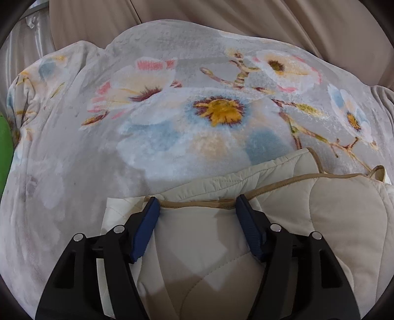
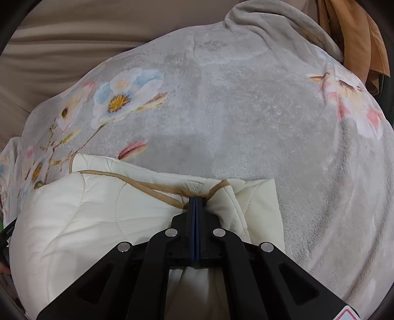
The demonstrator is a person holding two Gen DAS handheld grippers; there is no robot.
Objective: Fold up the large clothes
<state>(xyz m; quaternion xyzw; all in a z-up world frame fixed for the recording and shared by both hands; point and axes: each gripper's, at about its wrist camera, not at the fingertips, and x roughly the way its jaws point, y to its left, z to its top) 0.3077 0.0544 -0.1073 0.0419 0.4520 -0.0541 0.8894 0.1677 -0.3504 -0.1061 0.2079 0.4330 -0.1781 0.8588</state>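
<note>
Beige draped fabric (image 1: 221,14) filled the background of the left wrist view, and below it a grey plush blanket (image 1: 73,172) printed with big blue, pink and white flowers spread wide. At the far left edge a sliver of something bright green (image 1: 3,152) showed; what it was could not be told. On the blanket lay the cream quilted jacket (image 1: 344,221), bunched in layers, with tan piping (image 1: 197,203) running along its near edge. The left claw (image 1: 197,204) hung right over that edge with its jaws spread, blue pads (image 1: 145,229) standing either side of the piped hem and no fabric pinched between them. Cream quilting filled the gap below the pads.

Over to the right wrist view: the same beige fabric (image 2: 73,37) sat at the top left, an orange-brown cloth (image 2: 357,37) hung at the top right, and the flowered blanket (image 2: 246,110) covered nearly everything else. The jacket (image 2: 73,221) lay in the lower left, puffy and folded over itself, its tan piping (image 2: 152,188) curving toward the centre. The right claw (image 2: 195,199) was pressed together, blue pads face to face, pinching the jacket's piped edge where the cloth gathered into a small pucker. A flap of cream quilting (image 2: 258,197) lay just right of the pinch.
</note>
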